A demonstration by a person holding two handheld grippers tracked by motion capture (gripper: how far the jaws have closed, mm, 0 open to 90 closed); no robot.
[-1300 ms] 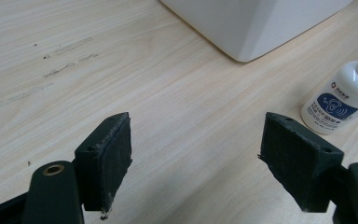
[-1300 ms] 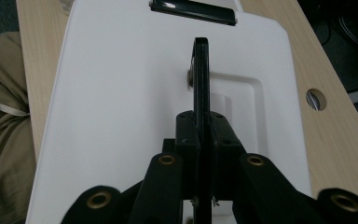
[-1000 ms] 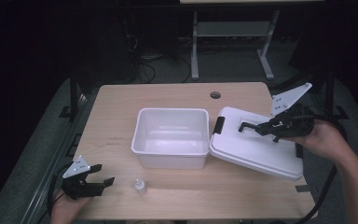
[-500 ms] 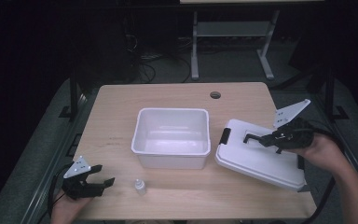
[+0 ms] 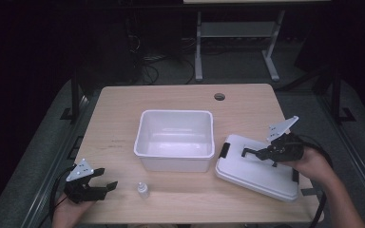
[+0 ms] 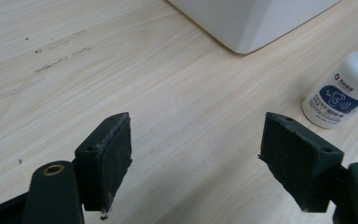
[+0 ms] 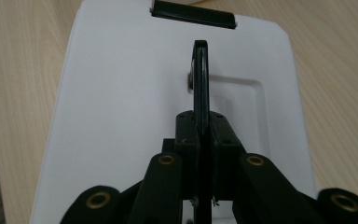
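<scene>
The right hand-held gripper (image 5: 255, 153) clamps the black handle (image 7: 200, 88) of the white lid (image 5: 256, 171), which lies just right of the white tub (image 5: 175, 140), while the left hand-held gripper (image 5: 105, 178) rests wide open

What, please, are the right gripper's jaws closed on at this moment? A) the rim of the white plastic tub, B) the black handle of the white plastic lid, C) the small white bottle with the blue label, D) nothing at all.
B: in the right gripper view the right gripper has its jaws shut on the black handle standing up from the white plastic lid.
</scene>
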